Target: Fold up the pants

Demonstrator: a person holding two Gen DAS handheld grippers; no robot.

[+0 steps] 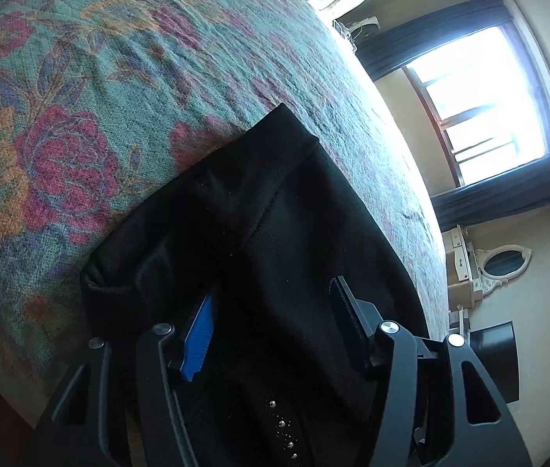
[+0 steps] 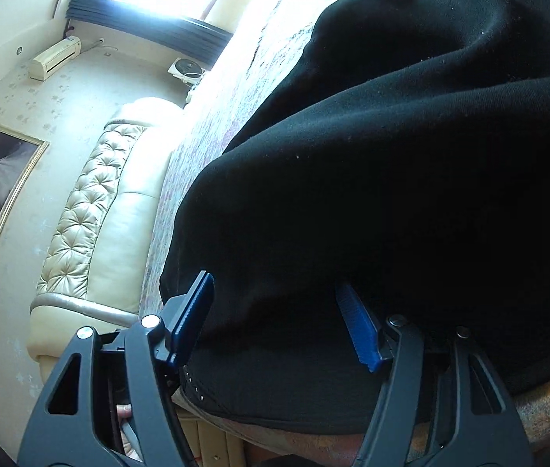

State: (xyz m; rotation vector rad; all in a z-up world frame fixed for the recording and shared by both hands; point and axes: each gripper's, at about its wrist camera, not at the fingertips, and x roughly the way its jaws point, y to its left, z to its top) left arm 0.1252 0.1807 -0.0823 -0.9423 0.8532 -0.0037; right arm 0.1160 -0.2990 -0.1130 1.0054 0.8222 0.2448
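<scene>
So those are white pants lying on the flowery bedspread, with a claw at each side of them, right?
Not quite: the pants are black, not white. The left wrist view shows the dark cloth clearly against the flowery bedspread. The rest holds: the left claw and the right claw each have pants cloth between the fingers.

Both grippers, left (image 1: 271,323) and right (image 2: 278,315): black skeletal linkage arms, silver pivot screws, ribbed blue finger pads (image 2: 356,334).

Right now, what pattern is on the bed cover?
The bed cover is teal with red and orange flowers, clearest in the left wrist view.
</scene>
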